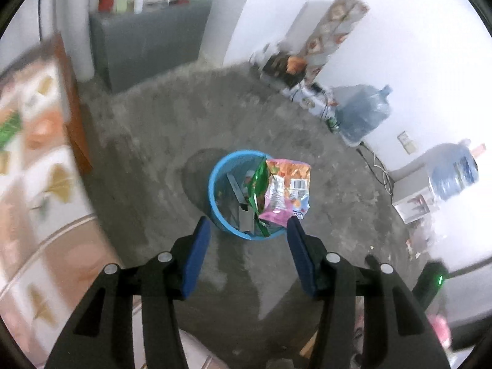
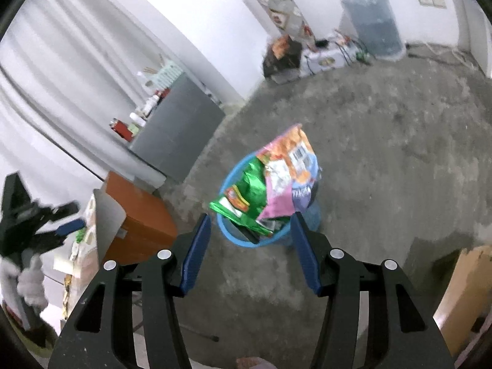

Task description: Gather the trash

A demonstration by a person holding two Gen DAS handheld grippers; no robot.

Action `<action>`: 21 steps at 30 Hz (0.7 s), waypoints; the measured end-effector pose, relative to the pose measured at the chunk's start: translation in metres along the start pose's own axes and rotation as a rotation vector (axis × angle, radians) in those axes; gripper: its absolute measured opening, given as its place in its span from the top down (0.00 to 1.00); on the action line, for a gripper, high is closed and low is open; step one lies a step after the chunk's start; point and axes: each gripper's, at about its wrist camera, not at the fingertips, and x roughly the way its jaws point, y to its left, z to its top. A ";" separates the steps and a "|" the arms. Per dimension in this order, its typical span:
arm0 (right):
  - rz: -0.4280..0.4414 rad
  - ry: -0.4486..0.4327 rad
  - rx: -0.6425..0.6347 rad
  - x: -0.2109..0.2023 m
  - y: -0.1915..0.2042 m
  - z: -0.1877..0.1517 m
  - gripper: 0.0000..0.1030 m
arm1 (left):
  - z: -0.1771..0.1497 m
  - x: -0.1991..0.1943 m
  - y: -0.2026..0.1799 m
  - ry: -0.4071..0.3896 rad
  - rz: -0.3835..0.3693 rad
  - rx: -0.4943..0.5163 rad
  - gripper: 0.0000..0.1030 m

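Trash, two crumpled snack wrappers, rests in and over the blue bin (image 1: 215, 184), which stands on the bare grey concrete floor (image 1: 147, 141) and serves as landmark for all positions below. The pink-and-orange wrapper (image 1: 286, 187) lies across the bin's rim on the side towards the water bottles, partly overhanging its outer wall; the green wrapper (image 1: 256, 181) stands inside the bin, just beside and touching the pink one; flat grey pieces (image 1: 236, 189), too blurred to identify, fill the bin's interior. The left gripper (image 1: 249, 224) hangs above the near edge of the bin, its blue-padded fingers (image 1: 196, 255) spread apart with nothing between them; the tip of one finger appears next to the pink wrapper's lower corner, but contact cannot be confirmed. The right gripper (image 2: 250, 224) likewise sits above the bin's near rim, fingers (image 2: 304, 255) spread wide and empty. In the right wrist view the left gripper appears well to the left of the bin, motion-blurred, near an orange-brown cabinet (image 2: 135, 215). Beyond the bin, against the white wall, stands a large blue water bottle (image 1: 363, 110); a second bottle (image 1: 455, 172) sits on a white box further along the same wall. A grey cabinet (image 1: 147, 37) carrying small containers stands on the bin's far side, beside a white curtain (image 2: 61, 77).
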 end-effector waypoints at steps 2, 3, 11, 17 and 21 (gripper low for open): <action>-0.005 -0.015 -0.002 -0.007 0.000 0.002 0.46 | -0.020 -0.034 -0.001 -0.057 0.002 0.037 0.46; -0.005 -0.017 0.005 -0.009 0.000 0.003 0.46 | -0.033 -0.051 0.000 -0.084 0.004 0.049 0.43; 0.006 -0.079 -0.088 -0.052 0.052 -0.005 0.38 | -0.131 -0.145 0.025 -0.267 0.147 -0.024 0.15; -0.008 -0.214 -0.428 -0.099 0.158 -0.048 0.07 | -0.198 -0.186 0.032 -0.340 0.327 -0.161 0.05; 0.027 -0.286 -0.622 -0.129 0.209 -0.094 0.07 | -0.239 -0.202 0.034 -0.367 0.420 -0.203 0.05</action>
